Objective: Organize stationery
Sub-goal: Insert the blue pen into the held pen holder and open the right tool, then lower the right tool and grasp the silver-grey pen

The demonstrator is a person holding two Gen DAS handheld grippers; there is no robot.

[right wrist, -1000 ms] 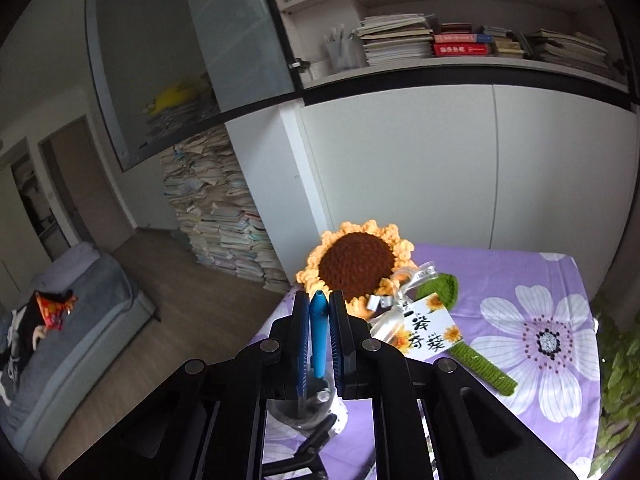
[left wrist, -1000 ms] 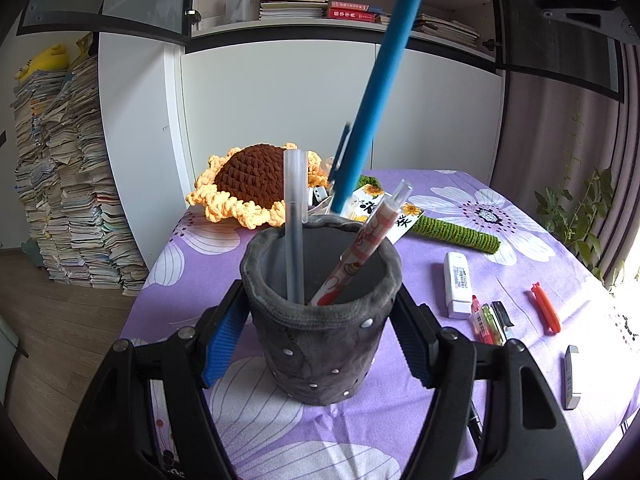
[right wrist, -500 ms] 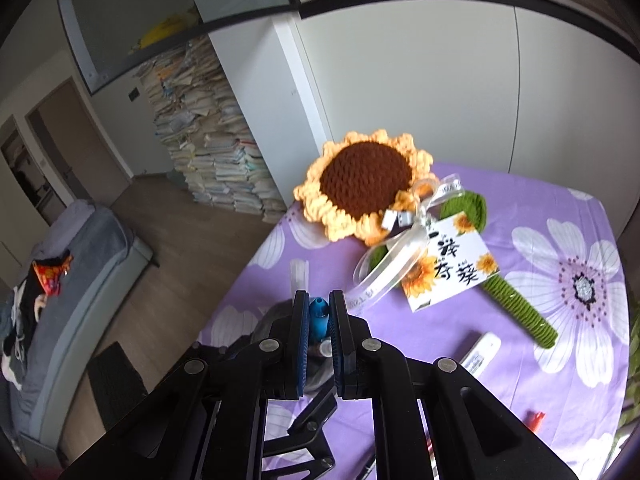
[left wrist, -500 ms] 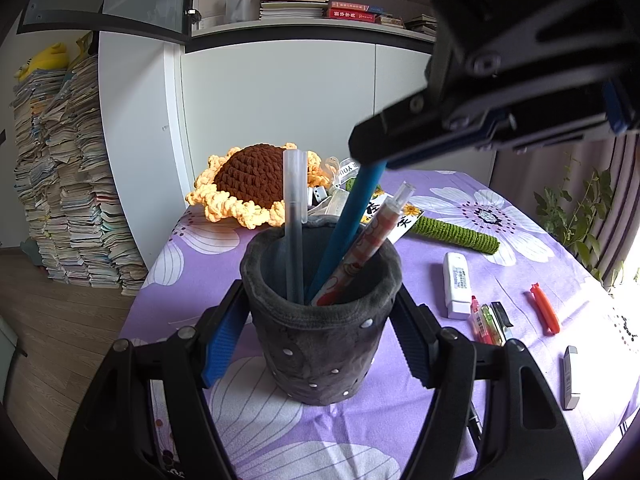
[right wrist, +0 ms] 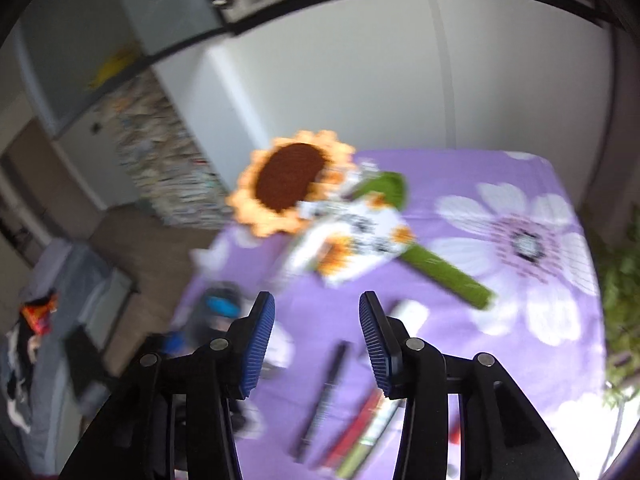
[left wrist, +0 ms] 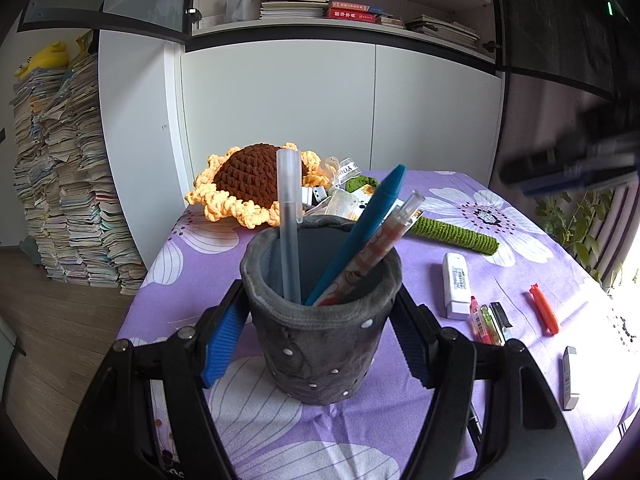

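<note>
My left gripper (left wrist: pixel 320 312) is shut on a grey felt pen holder (left wrist: pixel 320 328) that stands upright on the purple flowered tablecloth (left wrist: pixel 520 248). In the holder are a blue pen (left wrist: pixel 360 232), a frosted grey pen (left wrist: pixel 289 216) and a patterned red-and-white pen (left wrist: pixel 372 248). My right gripper (right wrist: pixel 317 316) is open and empty, high above the table; it shows blurred at the upper right of the left wrist view (left wrist: pixel 576 164). Below it lie a black pen (right wrist: pixel 322 392), a red pen (right wrist: pixel 356 424) and a green pen (right wrist: pixel 368 440). The holder (right wrist: pixel 218 320) is blurred at its lower left.
A crochet sunflower (left wrist: pixel 248 184) with a green stem (left wrist: pixel 452 232) and a card lies at the back of the table. To the right of the holder lie a white correction tape (left wrist: pixel 456 280), small highlighters (left wrist: pixel 488 320), an orange clip (left wrist: pixel 544 312) and a grey eraser (left wrist: pixel 570 376). White cabinets stand behind.
My right gripper lowered the blue pen into the holder, opened and let it go, then pulled up and to the right. My left gripper and the holder have not moved.
</note>
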